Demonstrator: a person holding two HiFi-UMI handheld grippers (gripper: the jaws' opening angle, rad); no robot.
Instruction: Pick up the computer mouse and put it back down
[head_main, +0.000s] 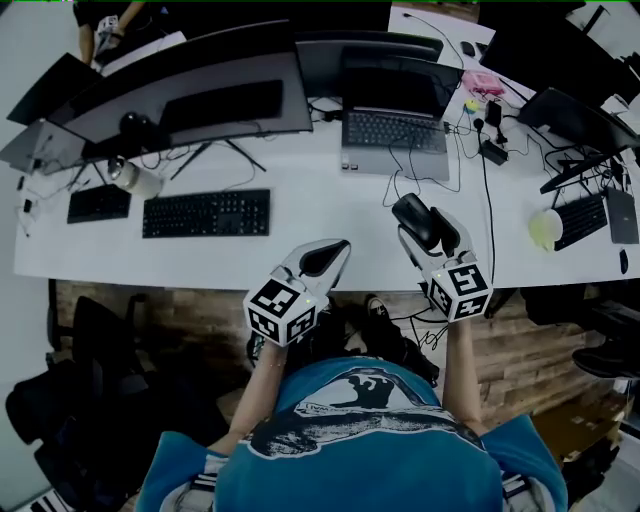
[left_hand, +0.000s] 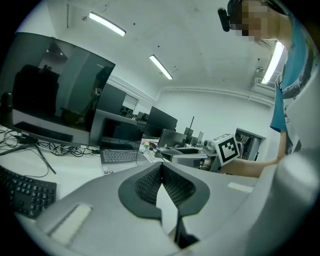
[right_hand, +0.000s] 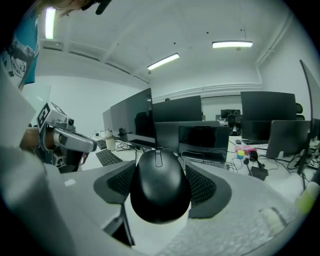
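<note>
A black computer mouse (right_hand: 160, 186) sits clamped between the jaws of my right gripper (right_hand: 161, 185), which is shut on it. In the head view the mouse (head_main: 418, 221) hangs above the white desk's (head_main: 320, 215) front edge, right of centre, in that right gripper (head_main: 428, 228). My left gripper (head_main: 325, 258) hovers over the desk's front edge just left of it, jaws together and holding nothing. The left gripper view shows its dark pads (left_hand: 172, 185) meeting, with the right gripper's marker cube (left_hand: 226, 148) beyond.
An open laptop (head_main: 393, 130) stands behind the mouse with cables trailing toward it. Two black keyboards (head_main: 206, 213) lie at the left under a wide monitor (head_main: 190, 100). More monitors, a keyboard (head_main: 582, 220) and a pale round object (head_main: 546, 229) crowd the right end.
</note>
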